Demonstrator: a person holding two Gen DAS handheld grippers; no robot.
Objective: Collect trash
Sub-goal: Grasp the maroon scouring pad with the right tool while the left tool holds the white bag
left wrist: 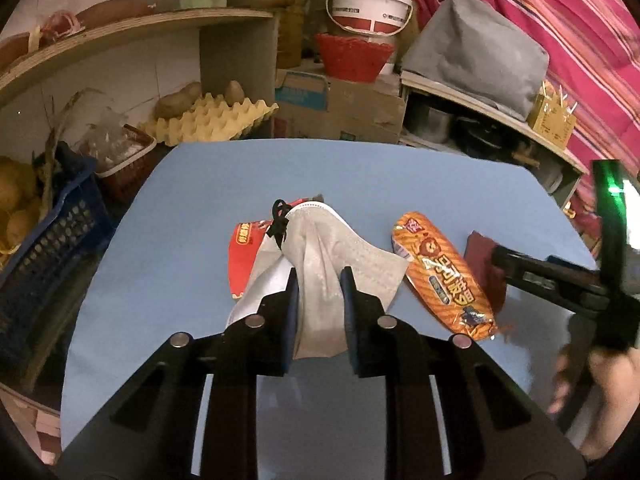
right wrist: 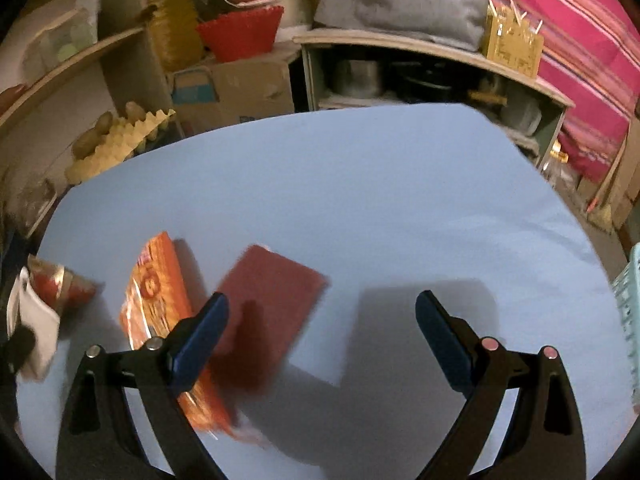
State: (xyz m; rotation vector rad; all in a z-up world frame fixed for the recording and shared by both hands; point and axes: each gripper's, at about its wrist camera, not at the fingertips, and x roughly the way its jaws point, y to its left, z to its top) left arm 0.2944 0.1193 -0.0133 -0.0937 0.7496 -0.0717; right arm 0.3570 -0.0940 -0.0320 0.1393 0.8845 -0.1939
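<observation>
My left gripper (left wrist: 320,280) is shut on a grey face mask (left wrist: 320,264) with a black ear loop, over the blue table (left wrist: 192,240). Under the mask lies a red and silver snack wrapper (left wrist: 242,256). To its right lie an orange snack wrapper (left wrist: 444,272) and a dark red packet (left wrist: 482,264). My right gripper (right wrist: 322,308) is open and empty, just above the table. Its left finger (right wrist: 200,336) is over the near edge of the dark red packet (right wrist: 272,304), beside the orange wrapper (right wrist: 156,292). The right gripper also shows in the left wrist view (left wrist: 520,266).
A pale blue basket (right wrist: 630,308) stands at the table's right edge. A blue crate (left wrist: 48,248) and a red basket (left wrist: 128,164) stand at the left. Behind the table are an egg tray (left wrist: 212,118), cardboard box (left wrist: 340,104) and shelves.
</observation>
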